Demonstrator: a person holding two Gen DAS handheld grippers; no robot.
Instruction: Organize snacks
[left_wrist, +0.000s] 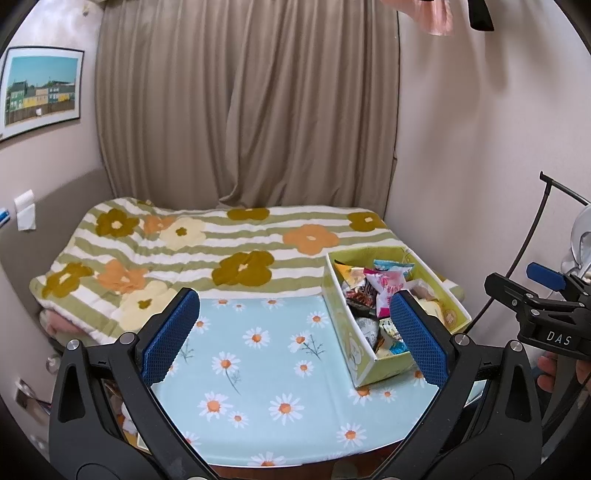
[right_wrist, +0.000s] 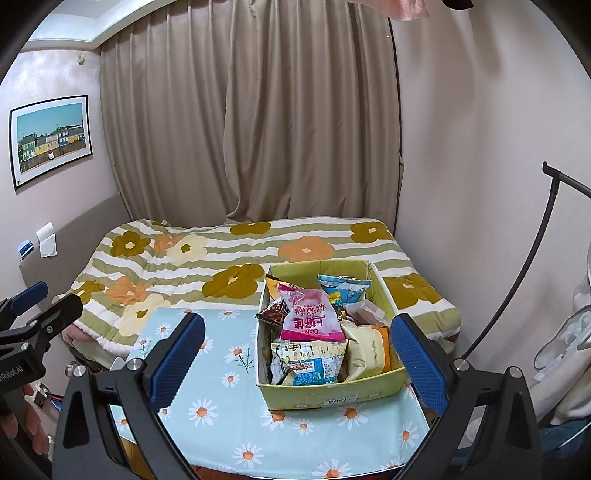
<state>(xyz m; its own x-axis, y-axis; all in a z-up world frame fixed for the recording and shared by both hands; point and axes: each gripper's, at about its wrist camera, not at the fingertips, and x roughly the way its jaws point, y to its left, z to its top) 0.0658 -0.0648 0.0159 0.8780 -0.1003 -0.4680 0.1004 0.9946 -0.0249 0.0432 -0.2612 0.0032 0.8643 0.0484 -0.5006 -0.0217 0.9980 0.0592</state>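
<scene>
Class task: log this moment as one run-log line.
left gripper open | right gripper open | yellow-green cardboard box full of snack packets, on daisy tablecloth | nothing held

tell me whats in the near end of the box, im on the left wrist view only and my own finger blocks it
Observer: In the right wrist view the box is seen end-on. At its near end a blue and yellow packet stands against the front wall.
Operator: anything beside it
Observer: A pale yellow bag leans to the right of it, with a pink bag standing behind the two.
Operator: is the right gripper near the box
Observer: The right gripper is open and empty, and the box shows between its fingers; I cannot tell how far off it is.
</scene>
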